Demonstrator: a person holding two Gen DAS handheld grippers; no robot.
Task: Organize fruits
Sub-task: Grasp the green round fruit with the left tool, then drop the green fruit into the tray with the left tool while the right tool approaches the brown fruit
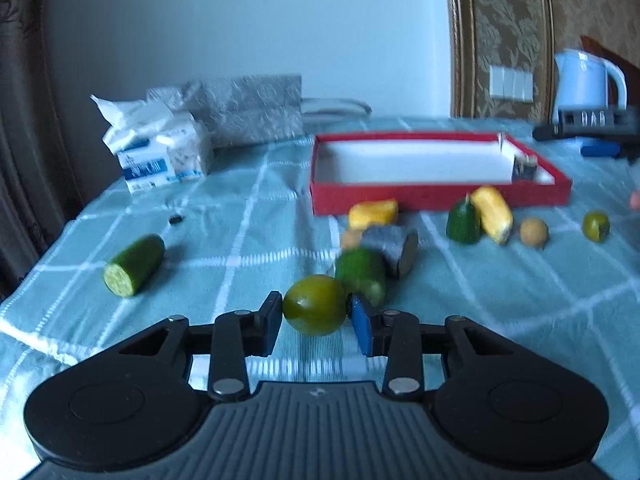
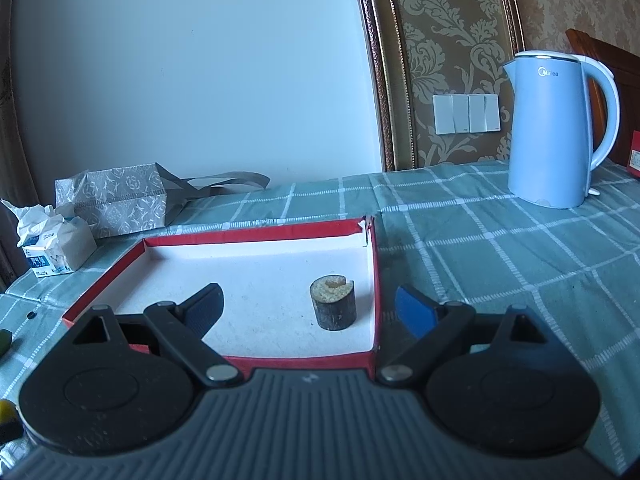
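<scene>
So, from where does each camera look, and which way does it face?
Left wrist: sits on the left gripper, looking slightly down across the checked cloth; its jaws close on a green round fruit.
Right wrist: sits on the right gripper, facing the wall over the red box; its jaws are open and empty.
Shared: the red box, the blue kettle, the tissue pack and the grey bag.

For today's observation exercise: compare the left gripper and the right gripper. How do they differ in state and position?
The left gripper is nearly closed around a round green fruit; the right gripper stands wide open and empty. The left is over the checked cloth; the right is over the red tray. Both share the same black build.
</scene>
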